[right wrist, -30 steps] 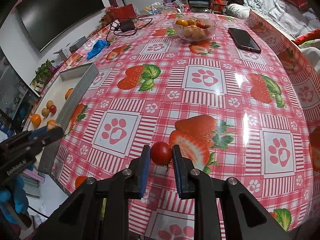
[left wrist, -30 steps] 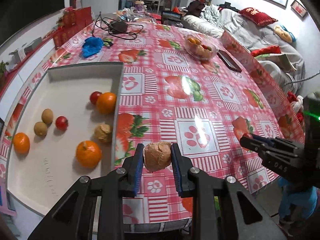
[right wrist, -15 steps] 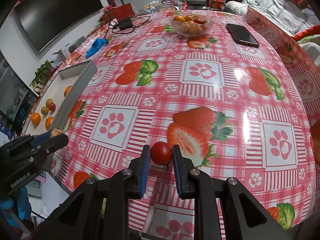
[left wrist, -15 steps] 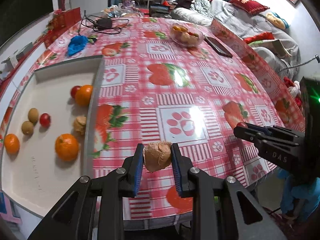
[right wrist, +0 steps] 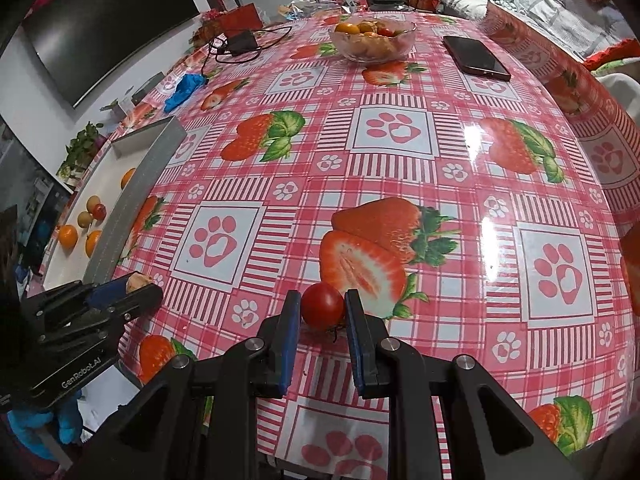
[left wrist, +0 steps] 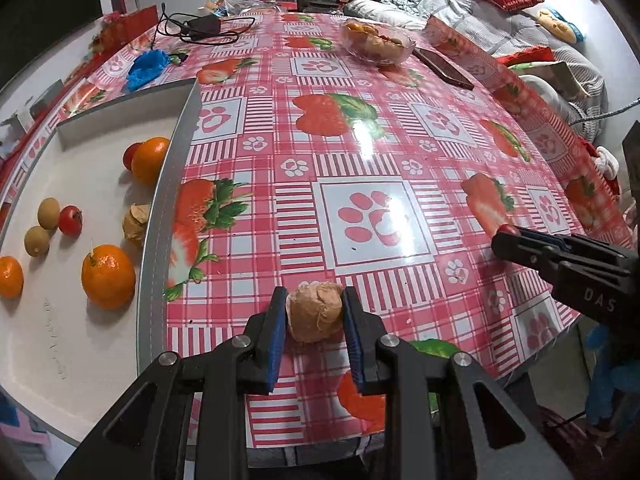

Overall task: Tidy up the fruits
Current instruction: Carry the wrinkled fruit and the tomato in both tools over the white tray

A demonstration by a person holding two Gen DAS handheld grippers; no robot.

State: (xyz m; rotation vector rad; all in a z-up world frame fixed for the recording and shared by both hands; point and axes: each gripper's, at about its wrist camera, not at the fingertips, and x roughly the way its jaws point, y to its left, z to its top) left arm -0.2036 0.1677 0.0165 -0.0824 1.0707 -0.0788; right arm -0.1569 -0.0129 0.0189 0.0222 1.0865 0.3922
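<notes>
My left gripper (left wrist: 314,312) is shut on a brown walnut (left wrist: 315,312), held over the table's near edge, right of the white tray (left wrist: 160,216). The tray holds oranges (left wrist: 108,276), small red fruits (left wrist: 71,220), brown longans (left wrist: 48,213) and another walnut (left wrist: 136,222). My right gripper (right wrist: 322,308) is shut on a small red tomato (right wrist: 322,306) above the near part of the tablecloth. The left gripper also shows in the right wrist view (right wrist: 132,286), and the right gripper in the left wrist view (left wrist: 508,236).
A glass bowl of fruit (right wrist: 372,40) stands at the far side, with a black phone (right wrist: 476,58) to its right. A blue cloth (left wrist: 148,68) and a charger with cable (left wrist: 204,26) lie far left. A sofa (left wrist: 540,40) is beyond the table.
Both grippers have drawn back toward the table's near edge and a little right, each still holding its fruit. The tray sits further left in the left wrist view.
</notes>
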